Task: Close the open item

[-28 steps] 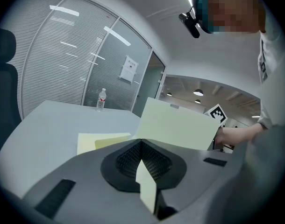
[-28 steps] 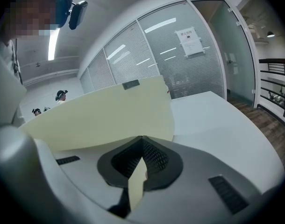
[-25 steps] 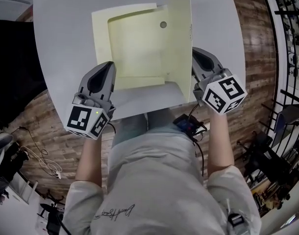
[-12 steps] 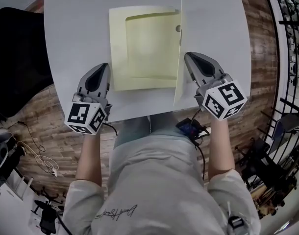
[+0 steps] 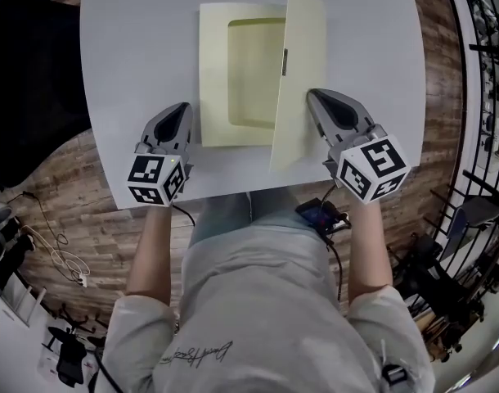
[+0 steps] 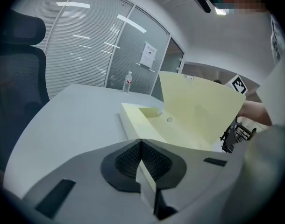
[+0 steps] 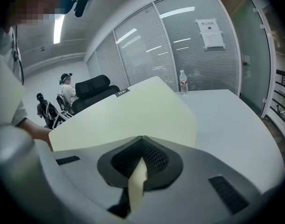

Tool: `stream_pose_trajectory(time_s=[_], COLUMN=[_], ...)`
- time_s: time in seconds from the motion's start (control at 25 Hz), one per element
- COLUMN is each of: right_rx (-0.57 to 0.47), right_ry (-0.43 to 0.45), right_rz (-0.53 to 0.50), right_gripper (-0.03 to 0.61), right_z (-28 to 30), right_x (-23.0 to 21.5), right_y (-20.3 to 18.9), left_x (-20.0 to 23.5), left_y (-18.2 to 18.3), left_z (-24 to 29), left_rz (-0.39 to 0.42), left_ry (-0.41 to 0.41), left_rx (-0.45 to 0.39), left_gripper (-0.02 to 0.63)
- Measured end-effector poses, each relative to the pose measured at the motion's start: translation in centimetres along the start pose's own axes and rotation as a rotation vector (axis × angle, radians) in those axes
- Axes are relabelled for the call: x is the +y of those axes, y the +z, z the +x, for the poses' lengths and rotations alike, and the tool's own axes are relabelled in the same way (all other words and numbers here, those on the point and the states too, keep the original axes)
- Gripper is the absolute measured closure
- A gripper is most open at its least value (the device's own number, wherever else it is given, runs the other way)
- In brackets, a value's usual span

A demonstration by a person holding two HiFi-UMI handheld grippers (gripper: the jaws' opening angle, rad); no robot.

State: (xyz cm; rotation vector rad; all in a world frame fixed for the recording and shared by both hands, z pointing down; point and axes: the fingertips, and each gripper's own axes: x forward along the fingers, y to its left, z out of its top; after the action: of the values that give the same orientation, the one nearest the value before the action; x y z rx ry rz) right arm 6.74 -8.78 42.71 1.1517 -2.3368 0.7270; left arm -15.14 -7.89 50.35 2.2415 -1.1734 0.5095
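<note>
Pale shirt, grey left hand-held gripper

I read the folder and its raised cover as smooth, matt pale-yellow card. The counter looks like smooth, matt light-grey laminate. The left tongs and right tongs seem matt grey plastic, with black cross-ribbed pads. The floor is wood plank. The person's shirt is soft cloth.

The box and lid are showing pale yellow, the table light grey. The grey left gripper and right gripper are wearing black-and-white squares. At three o'clock the floor is showing brown planks.
</note>
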Motion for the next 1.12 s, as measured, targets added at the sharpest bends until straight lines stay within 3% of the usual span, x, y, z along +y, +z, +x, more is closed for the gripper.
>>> stream_pose_trajectory(time_s=[0.4,1.12], right_rx=[0.052,0.224], right_ry=[-0.006,-0.039], right_rz=[-0.049,-0.135], right_gripper=[0.566,0.566], right_z=[1.2,3.5], right_x=[1.5,2.9], right_y=[-0.3,-3.3], left_x=[-0.1,-3.0], left_y=[-2.7,-4.1], left_z=[1.4,2.6], left_rz=[-0.008,-0.019], left_ry=[-0.028,-0.1], left_rx=[0.068,0.08], left_gripper=[0.605,0.605])
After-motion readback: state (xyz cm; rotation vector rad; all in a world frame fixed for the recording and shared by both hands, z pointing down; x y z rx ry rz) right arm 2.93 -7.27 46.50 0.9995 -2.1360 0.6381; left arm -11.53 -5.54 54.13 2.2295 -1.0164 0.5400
